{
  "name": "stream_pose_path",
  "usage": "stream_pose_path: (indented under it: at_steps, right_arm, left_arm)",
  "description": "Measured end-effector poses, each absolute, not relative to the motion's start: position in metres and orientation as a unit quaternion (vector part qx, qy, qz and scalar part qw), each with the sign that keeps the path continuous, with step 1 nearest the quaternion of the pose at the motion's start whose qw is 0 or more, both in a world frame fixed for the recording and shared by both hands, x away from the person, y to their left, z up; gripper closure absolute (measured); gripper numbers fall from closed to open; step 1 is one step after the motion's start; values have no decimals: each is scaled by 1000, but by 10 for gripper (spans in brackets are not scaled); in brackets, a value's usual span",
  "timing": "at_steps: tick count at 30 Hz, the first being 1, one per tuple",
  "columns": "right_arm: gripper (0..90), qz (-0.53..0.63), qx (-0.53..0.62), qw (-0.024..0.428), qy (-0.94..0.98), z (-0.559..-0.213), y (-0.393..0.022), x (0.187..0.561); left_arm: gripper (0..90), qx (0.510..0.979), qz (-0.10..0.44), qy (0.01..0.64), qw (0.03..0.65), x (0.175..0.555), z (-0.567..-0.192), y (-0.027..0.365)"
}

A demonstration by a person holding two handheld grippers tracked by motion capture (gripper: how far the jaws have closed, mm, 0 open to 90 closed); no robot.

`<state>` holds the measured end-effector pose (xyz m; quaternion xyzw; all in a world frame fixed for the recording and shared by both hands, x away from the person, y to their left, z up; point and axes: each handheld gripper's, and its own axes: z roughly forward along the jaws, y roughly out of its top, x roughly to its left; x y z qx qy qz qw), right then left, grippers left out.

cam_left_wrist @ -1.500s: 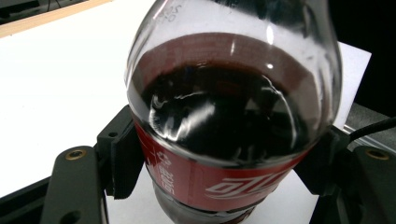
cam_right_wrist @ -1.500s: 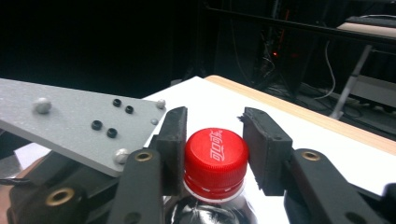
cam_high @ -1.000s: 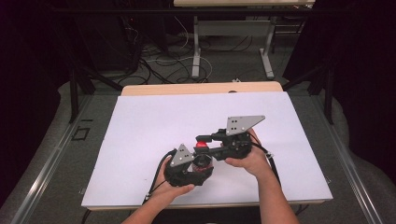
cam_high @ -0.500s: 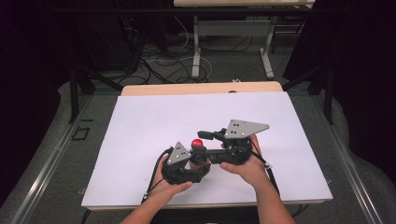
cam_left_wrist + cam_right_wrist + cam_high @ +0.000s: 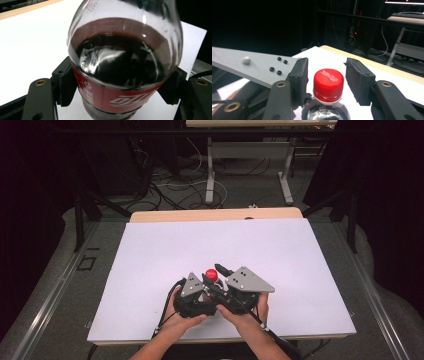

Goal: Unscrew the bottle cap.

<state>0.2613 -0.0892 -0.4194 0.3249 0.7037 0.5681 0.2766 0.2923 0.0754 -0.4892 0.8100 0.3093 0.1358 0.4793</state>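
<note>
Right gripper (image 5: pixel 327 82) straddles red cap (image 5: pixel 328 85), gaps both sides; jaws closing.

One cola bottle (image 5: pixel 125 72) with one red cap (image 5: pixel 328 84), two grippers, one white table (image 5: pixel 150 265).

High view: clear plastic cola bottle with red label (image 5: pixel 212 276) mostly hidden under the two grippers and hands; red cap visible. Left gripper view: bottle neck cut off by top edge, base by bottom edge. Right gripper view: bottle body below shoulder cut off; label print unreadable.
</note>
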Motion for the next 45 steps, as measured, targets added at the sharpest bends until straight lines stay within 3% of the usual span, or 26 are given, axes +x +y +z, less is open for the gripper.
stream_pose_path:
  at_steps: [12, 20, 23, 27, 32, 35, 45]
  right_arm:
    - [614, 555, 316, 262, 723, -421, -89, 267]
    - [616, 593, 175, 112, 778, -410, -128, 303]
    - [616, 607, 131, 73, 780, -412, -141, 313]
    - [616, 607, 109, 53, 785, -417, -149, 316]
    - [603, 611, 134, 67, 777, -420, -149, 313]
    - [533, 613, 201, 81, 759, -418, -146, 304]
    - [532, 591, 353, 213, 694, -413, -125, 265]
  left_arm:
    - [292, 816, 136, 300, 475, 291, -489, 74]
    - [292, 824, 126, 263, 486, 286, -484, 73]
    - [293, 829, 115, 251, 487, 284, -485, 69]
    - [293, 839, 111, 235, 478, 285, -488, 66]
    - [293, 837, 118, 242, 476, 288, -489, 65]
    - [292, 833, 130, 249, 476, 289, -489, 64]
    - [292, 830, 146, 267, 468, 292, -492, 56]
